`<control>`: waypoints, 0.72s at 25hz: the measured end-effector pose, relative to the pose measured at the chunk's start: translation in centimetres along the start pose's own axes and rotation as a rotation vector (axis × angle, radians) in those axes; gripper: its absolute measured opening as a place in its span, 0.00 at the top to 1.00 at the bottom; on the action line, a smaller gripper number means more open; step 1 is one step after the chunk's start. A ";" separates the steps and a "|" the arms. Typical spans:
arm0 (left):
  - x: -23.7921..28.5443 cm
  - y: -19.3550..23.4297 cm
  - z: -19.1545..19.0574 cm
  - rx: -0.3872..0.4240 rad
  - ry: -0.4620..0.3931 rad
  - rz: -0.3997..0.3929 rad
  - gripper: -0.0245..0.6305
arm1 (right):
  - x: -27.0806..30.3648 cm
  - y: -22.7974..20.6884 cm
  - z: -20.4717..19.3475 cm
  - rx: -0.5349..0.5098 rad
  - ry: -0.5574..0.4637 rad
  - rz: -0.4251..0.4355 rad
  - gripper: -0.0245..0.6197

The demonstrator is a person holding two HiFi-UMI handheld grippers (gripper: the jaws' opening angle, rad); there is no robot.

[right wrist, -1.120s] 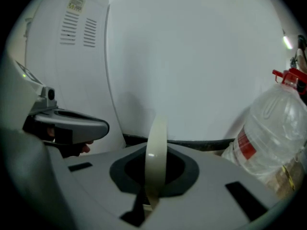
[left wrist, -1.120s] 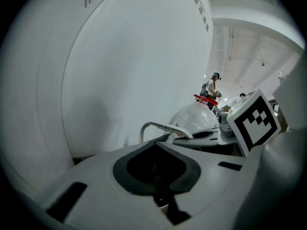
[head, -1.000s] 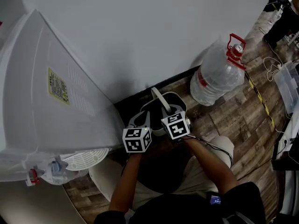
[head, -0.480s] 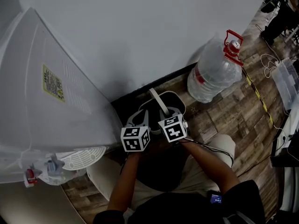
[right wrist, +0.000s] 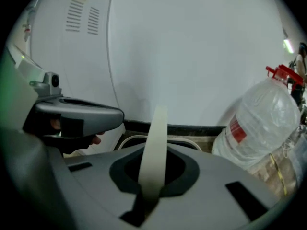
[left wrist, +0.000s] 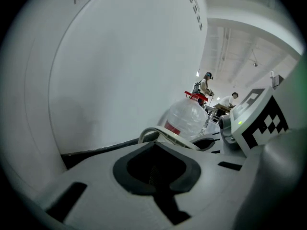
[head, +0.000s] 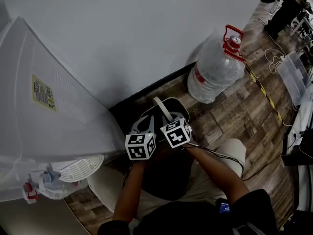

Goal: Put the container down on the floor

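Note:
The container (head: 172,107) is a dark tub with a white rim and a white strap handle (head: 161,108). It is low by the black baseboard, and I cannot tell whether it touches the floor. My right gripper (head: 168,120) is shut on the handle, and in the right gripper view the strap (right wrist: 156,138) rises from between the closed jaws of that gripper (right wrist: 152,178). My left gripper (head: 145,125) is just left of it, shut, with nothing seen between its jaws (left wrist: 156,176). The container's white rim (left wrist: 160,132) shows just beyond them.
A big clear water bottle (head: 214,68) with a red cap lies on the wood floor (head: 234,116) to the right. A tall white appliance (head: 49,111) stands close on the left. The white wall and baseboard (head: 142,94) are right behind the container. Cables and boxes lie at the far right.
Both grippers and the container have shifted slightly left in the picture and a little lower. The head camera has turned, so the bottle now sits higher and further left.

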State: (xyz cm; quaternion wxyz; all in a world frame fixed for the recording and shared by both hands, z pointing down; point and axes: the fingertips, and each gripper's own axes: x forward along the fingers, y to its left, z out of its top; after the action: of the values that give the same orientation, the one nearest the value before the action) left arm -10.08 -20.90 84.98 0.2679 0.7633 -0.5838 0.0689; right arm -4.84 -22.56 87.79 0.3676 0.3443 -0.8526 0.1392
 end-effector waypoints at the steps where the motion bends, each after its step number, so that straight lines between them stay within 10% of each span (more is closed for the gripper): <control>1: 0.1 -0.3 -0.1 0.002 0.001 -0.005 0.94 | -0.1 0.0 -0.3 0.013 0.009 0.006 0.91; 18: 0.9 -1.5 -1.2 -0.003 0.017 -0.036 0.94 | -0.4 -1.8 -1.2 0.038 0.031 -0.025 0.91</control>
State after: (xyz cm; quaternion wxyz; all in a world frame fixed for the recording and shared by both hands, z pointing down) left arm -8.14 -20.77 85.91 0.2753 0.7728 -0.5676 0.0697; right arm -2.74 -23.11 88.26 0.3759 0.3594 -0.8398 0.1560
